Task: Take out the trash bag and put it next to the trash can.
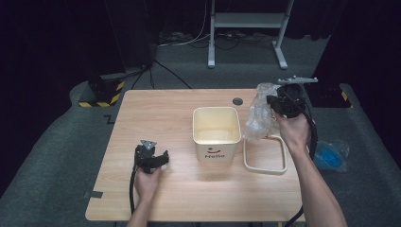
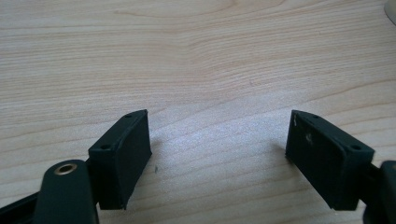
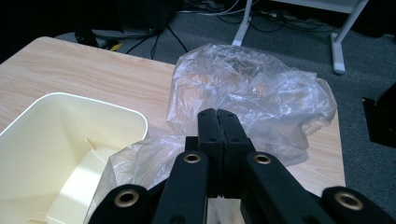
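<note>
A crumpled clear plastic bag (image 1: 257, 116) hangs above the table's far right corner, with my right gripper (image 1: 273, 103) shut on its upper edge. In the right gripper view the two jaws (image 3: 217, 116) are pressed together with the bag (image 3: 252, 88) bunched around and beyond them. A cream bin (image 1: 215, 152) stands open in the middle of the table, just left of the bag; its rim (image 3: 70, 98) lies at lower left in the right gripper view. My left gripper (image 1: 163, 158) rests low on the table's near left, open, with bare wood between its jaws (image 2: 219, 154).
A cream rectangular ring frame (image 1: 265, 170) lies flat on the table right of the bin. A grey round cap (image 1: 237, 101) sits in the tabletop behind the bin. On the floor to the right lies a blue object (image 1: 331, 156); a white stand (image 1: 246, 28) is at the back.
</note>
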Motion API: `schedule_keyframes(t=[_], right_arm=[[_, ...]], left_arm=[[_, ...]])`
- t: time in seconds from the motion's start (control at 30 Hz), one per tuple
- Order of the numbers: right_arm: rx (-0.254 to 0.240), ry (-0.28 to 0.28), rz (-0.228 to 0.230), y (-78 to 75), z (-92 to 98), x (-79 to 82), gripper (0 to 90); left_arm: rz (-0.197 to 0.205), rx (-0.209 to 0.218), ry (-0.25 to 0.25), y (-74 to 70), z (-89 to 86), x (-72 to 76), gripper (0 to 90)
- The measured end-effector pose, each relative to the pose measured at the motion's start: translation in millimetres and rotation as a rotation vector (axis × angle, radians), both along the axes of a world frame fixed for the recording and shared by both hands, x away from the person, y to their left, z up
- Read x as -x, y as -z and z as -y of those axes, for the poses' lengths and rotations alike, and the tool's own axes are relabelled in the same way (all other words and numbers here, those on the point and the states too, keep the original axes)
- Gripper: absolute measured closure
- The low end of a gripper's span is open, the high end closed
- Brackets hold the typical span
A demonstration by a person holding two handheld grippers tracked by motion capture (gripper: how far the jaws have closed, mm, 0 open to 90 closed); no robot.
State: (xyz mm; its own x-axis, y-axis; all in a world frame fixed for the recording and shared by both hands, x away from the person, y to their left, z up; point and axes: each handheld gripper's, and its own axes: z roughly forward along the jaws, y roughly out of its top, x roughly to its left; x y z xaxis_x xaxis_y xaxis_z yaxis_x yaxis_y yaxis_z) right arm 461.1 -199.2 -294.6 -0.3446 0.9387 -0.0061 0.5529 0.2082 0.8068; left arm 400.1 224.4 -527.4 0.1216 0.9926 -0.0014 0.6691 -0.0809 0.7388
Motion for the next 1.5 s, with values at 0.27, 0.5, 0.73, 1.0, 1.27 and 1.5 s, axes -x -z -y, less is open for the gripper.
schedule_keyframes(t=[0.27, 0.5, 0.73, 1.0, 1.27, 1.5], right_arm=[[0.016, -0.02, -0.02, 15.4, -6.3, -7.2, 89.7], [0.037, -0.043, -0.009, 21.0, -12.5, -10.4, 89.6], [0.036, -0.057, -0.004, 26.9, -19.2, -14.2, 89.7], [0.01, -0.05, -0.014, 34.4, -19.0, -20.7, 89.6], [-0.002, -0.053, -0.017, 41.2, -22.2, -26.7, 89.6], [-0.004, -0.058, -0.014, 45.6, -28.3, -32.3, 89.5]], left_arm=[[0.0, 0.0, 0.0, 0.0, 0.0, 0.0, 22.0], [0.0, 0.0, 0.0, 0.0, 0.0, 0.0, 22.0], [0.0, 0.0, 0.0, 0.0, 0.0, 0.0, 22.0], [0.0, 0.0, 0.0, 0.0, 0.0, 0.0, 22.0], [0.0, 0.0, 0.0, 0.0, 0.0, 0.0, 22.0], [0.0, 0.0, 0.0, 0.0, 0.0, 0.0, 22.0]])
